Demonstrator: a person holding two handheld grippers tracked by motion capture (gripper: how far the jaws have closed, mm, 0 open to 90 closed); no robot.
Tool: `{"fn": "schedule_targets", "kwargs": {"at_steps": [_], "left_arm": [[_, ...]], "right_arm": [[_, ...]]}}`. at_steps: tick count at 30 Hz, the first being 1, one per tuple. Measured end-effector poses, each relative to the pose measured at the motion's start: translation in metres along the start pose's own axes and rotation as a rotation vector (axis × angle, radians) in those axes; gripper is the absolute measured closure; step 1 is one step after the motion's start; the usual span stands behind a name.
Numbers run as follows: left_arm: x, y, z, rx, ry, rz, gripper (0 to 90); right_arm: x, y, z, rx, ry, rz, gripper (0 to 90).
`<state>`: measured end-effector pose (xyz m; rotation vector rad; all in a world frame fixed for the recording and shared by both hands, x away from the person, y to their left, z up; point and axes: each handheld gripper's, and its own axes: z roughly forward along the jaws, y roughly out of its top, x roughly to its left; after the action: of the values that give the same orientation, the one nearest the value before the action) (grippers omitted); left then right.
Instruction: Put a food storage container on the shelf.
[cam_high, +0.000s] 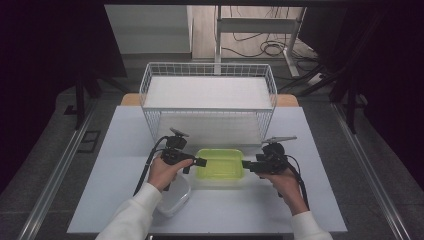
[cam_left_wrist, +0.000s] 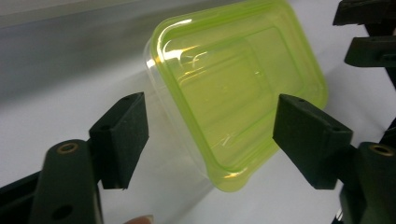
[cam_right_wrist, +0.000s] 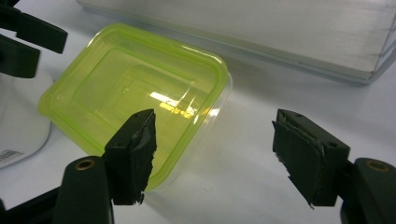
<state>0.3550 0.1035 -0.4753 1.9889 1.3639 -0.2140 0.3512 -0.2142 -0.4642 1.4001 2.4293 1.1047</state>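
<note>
A clear plastic box with a glossy lime-green lid (cam_high: 220, 164) sits on a smooth white table (cam_high: 120, 145), near its middle. The lid is a rounded rectangle with stepped ridges. The left gripper (cam_high: 200, 162) waits at the box's 9 o'clock edge, the right gripper (cam_high: 245, 164) at its 3 o'clock edge, each held in a hand with a white sleeve. In the left gripper view the black, blocky fingers (cam_left_wrist: 122, 135) stand apart on either side of a lid corner, not touching it. In the right gripper view the fingers (cam_right_wrist: 133, 149) also stand apart, one in front of the lid's edge; no pressing is visible. A white wire basket (cam_high: 207, 100) stands at 12 o'clock behind the box. A translucent white tub (cam_high: 175, 197) lies at 7 o'clock, under the left hand.
</note>
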Motion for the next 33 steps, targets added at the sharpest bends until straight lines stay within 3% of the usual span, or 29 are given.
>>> {"fn": "schedule_targets", "kwargs": {"at_steps": [6, 10, 18, 21, 25, 28, 33], "left_arm": [[0.005, 0.002, 0.003, 0.020, 0.005, -0.015, 32.5], [0.009, 0.003, 0.006, 0.029, -0.019, -0.032, 35.8], [0.010, 0.004, 0.013, 0.044, -0.026, -0.055, 38.3], [0.012, 0.004, 0.015, 0.058, -0.032, -0.055, 39.1], [0.016, 0.005, 0.017, 0.059, -0.069, -0.097, 43.3], [0.017, 0.005, 0.017, 0.063, -0.065, -0.099, 47.1], [0.017, 0.005, 0.018, 0.072, -0.080, -0.110, 52.1]], "right_arm": [[-0.002, 0.001, 0.004, 0.009, 0.015, 0.026, 33.8], [-0.004, 0.001, 0.010, 0.020, 0.032, 0.060, 36.2], [-0.010, 0.000, 0.022, 0.055, 0.052, 0.117, 40.2], [-0.015, -0.002, 0.027, 0.056, 0.083, 0.154, 42.1], [-0.019, -0.004, 0.032, 0.068, 0.128, 0.193, 45.2], [-0.020, -0.005, 0.034, 0.073, 0.150, 0.209, 47.0], [-0.019, -0.005, 0.038, 0.092, 0.209, 0.231, 58.5]]}}
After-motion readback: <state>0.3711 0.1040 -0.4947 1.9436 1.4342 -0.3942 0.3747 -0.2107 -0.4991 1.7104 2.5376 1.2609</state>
